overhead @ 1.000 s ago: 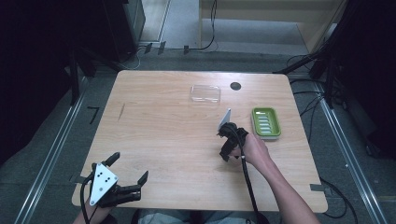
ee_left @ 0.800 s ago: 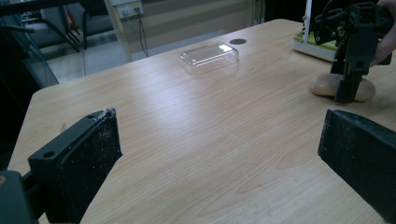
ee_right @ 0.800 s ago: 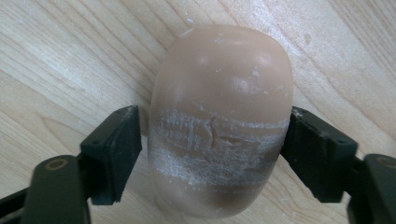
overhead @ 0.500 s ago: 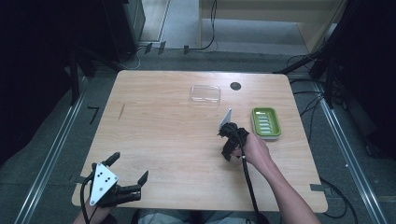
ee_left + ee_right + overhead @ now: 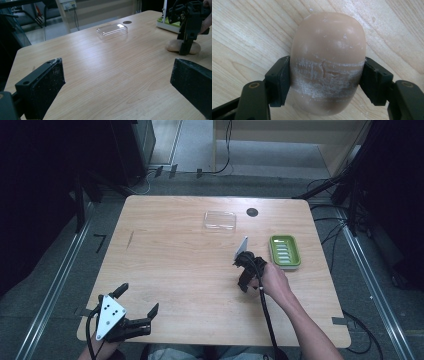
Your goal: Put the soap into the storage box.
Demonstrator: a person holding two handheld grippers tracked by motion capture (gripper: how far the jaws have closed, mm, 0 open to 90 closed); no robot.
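A tan oval bar of soap [image 5: 328,62] lies on the wooden table [image 5: 175,260]. My right gripper [image 5: 327,80] is shut on it, one pad pressing each long side; its jaws have just been closing onto the bar. In the high view the right gripper [image 5: 244,282] points down at the table's right middle, held by a hand. The left gripper view shows the soap [image 5: 172,46] under that gripper [image 5: 185,50]. My left gripper [image 5: 137,299] rests at the front left corner, open, with nothing between its jaws [image 5: 117,82].
A green soap dish [image 5: 285,251] sits just right of the right gripper. Toward the back, a clear plastic lid [image 5: 220,220] lies on the wood, with a round black grommet [image 5: 252,212] beside it. Cables trail off the table's front edge.
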